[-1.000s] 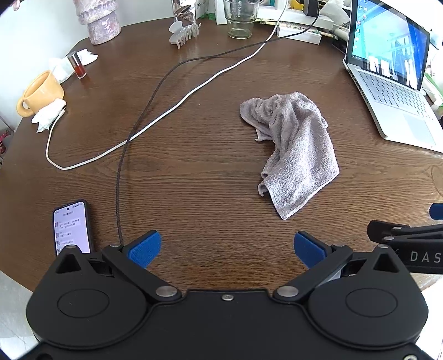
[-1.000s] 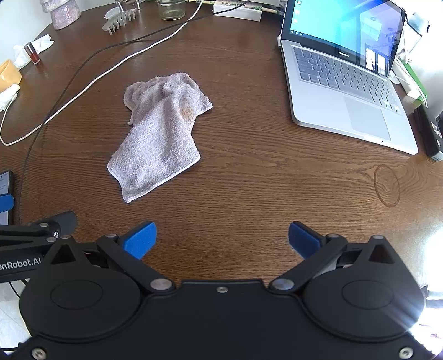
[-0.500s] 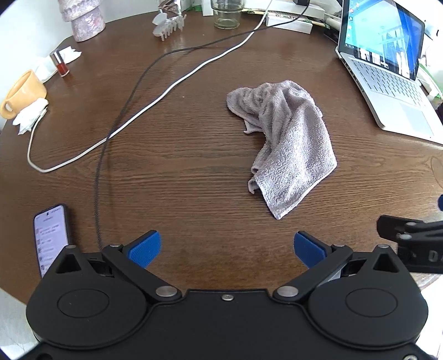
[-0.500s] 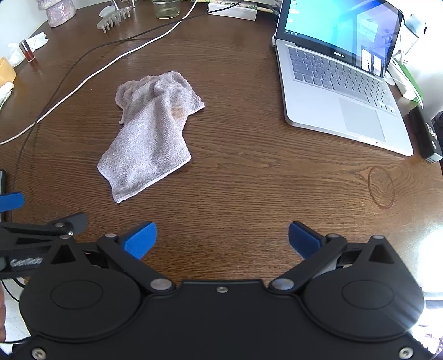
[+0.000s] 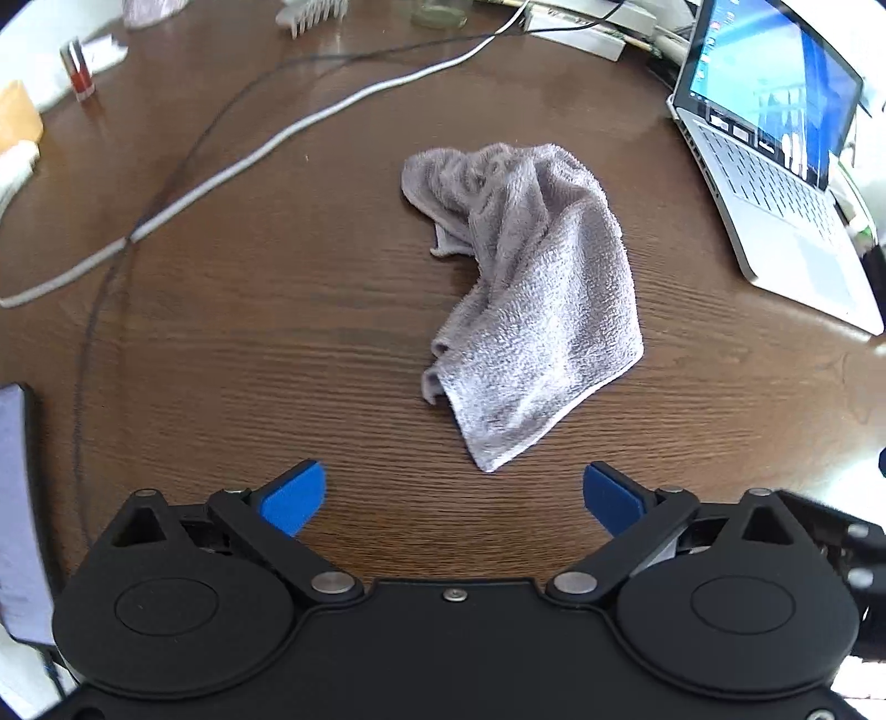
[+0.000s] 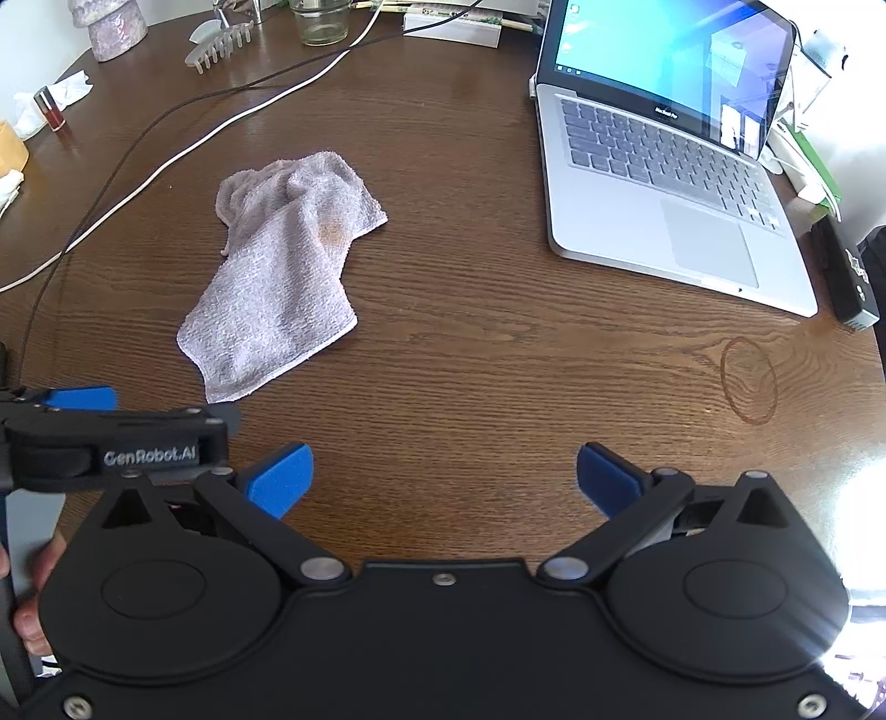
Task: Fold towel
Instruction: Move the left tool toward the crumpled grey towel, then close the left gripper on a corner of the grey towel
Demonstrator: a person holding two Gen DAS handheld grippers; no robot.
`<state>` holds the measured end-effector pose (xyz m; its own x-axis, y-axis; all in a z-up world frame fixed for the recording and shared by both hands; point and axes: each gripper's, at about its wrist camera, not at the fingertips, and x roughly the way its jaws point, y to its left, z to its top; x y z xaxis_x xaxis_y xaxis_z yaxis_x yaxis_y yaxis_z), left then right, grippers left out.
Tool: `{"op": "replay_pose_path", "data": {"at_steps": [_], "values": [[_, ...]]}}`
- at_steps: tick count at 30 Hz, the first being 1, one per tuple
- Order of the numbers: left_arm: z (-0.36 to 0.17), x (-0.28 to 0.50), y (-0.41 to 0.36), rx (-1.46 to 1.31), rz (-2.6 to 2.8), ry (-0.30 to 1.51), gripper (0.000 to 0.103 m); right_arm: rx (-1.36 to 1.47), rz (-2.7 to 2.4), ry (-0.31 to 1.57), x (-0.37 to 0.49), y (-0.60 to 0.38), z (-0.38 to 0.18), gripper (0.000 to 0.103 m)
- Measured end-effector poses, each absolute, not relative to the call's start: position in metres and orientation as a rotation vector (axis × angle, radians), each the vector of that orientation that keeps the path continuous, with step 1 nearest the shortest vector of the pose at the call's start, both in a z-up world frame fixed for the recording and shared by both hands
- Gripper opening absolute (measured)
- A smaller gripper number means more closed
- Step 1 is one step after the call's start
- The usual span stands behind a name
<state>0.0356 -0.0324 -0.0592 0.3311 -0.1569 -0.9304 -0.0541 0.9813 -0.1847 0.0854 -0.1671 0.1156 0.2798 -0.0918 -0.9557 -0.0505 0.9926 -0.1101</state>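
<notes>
A crumpled grey towel (image 5: pixel 531 288) lies on the dark wooden table (image 5: pixel 277 343); it also shows in the right wrist view (image 6: pixel 282 271), with a small brownish stain near its far end. My left gripper (image 5: pixel 451 493) is open and empty, its blue pads just short of the towel's near corner. My right gripper (image 6: pixel 443 479) is open and empty, to the right of the towel and nearer than it. The left gripper's side shows at the left edge of the right wrist view (image 6: pixel 111 448).
An open laptop (image 6: pixel 664 166) stands at the right. White and black cables (image 5: pixel 266 144) cross the table at the left. A phone (image 5: pixel 16 498) lies at the near left edge. A glass jar (image 6: pixel 320 22), hair clip (image 6: pixel 219 41), small red bottle (image 6: pixel 51 108) and yellow mug (image 5: pixel 19 116) stand at the back.
Both grippers have moved forward toward the towel, which now looks larger and nearer. The left gripper has drawn close beside the right one. Both stay open.
</notes>
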Motion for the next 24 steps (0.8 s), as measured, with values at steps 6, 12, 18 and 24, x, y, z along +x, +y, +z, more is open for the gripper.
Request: {"op": "replay_pose_path", "data": {"at_steps": [6,12,18,24], "values": [[-0.068,0.046,-0.035,-0.313,-0.031,1.267,0.074,-0.132,-0.001,1.304,0.092,-0.174,0.111,0.102],[-0.068,0.050,-0.043,-0.344,0.048,1.249,0.068,-0.140,0.024,1.311,0.098,-0.182,0.109,0.102],[-0.066,0.059,-0.049,-0.317,0.119,1.254,0.038,-0.127,0.047,1.316,0.104,-0.190,0.106,0.102],[-0.066,0.064,-0.055,-0.309,0.125,1.265,0.004,-0.114,0.068,1.324,0.107,-0.199,0.103,0.102]]}}
